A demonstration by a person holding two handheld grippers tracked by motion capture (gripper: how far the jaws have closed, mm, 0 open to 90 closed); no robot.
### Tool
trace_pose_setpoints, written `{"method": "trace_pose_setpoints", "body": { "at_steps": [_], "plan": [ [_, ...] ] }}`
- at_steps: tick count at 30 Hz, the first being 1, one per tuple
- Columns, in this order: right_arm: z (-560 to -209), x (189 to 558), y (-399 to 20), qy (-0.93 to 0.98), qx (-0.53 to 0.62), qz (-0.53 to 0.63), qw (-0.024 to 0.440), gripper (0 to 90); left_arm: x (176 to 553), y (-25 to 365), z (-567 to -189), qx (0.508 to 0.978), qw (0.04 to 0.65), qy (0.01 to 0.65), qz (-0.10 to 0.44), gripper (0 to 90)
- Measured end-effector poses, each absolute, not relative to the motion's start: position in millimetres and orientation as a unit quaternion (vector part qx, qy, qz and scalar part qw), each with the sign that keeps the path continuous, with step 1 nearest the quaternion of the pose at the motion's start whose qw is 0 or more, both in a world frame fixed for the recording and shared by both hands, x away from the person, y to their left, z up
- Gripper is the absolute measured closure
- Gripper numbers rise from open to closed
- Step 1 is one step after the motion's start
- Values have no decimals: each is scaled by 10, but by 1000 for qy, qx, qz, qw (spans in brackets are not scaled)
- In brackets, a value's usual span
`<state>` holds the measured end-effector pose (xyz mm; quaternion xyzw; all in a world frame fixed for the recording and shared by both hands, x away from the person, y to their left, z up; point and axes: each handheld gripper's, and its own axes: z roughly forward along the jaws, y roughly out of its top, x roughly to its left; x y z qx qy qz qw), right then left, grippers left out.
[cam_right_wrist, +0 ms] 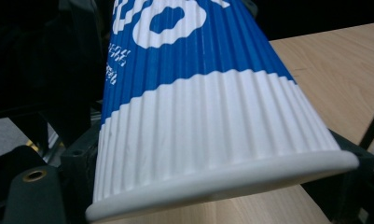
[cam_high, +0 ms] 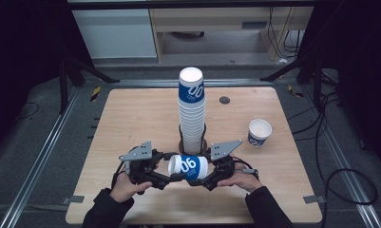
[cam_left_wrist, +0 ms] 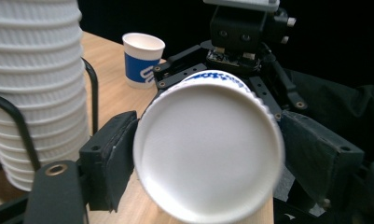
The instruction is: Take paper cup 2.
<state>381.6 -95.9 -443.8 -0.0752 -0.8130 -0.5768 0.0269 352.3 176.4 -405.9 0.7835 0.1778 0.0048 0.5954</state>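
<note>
Right now I have a blue-and-white ribbed paper cup (cam_high: 188, 167) lying on its side just above the desk (cam_high: 131, 114), between my two grippers, near the front edge and directly in front of the tall cup stack (cam_high: 192, 109). The left gripper (cam_high: 171, 176) has its jaws spread at the cup's base end; in its own view the left pad sits at the base rim and the right pad stands off, so I read it as released. The right gripper (cam_high: 194, 180) is clenched on the cup's side near the mouth.

Room to move: open desk lies to the left and in front of the stack. A single upright cup (cam_high: 259, 131) stands well apart toward the right edge. A dark round inset (cam_high: 224, 99) sits behind the stack.

Writing: white logo shapes on the blue band, plus small print I cannot read.
</note>
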Motion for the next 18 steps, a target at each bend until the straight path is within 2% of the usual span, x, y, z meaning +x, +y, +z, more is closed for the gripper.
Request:
{"method": "trace_pose_setpoints", "body": {
  "at_steps": [8, 18],
  "plan": [
    [-4452, 3836, -979, -839, -78, -538, -10, 151, 3562, 1837, -4125, 816, 545, 191, 2, 162],
    [-4592, 3792, -802, -867, -55, -495, -10, 148, 3575, 1696, -4303, 846, 501, 181, -10, 178]
  ]
}}
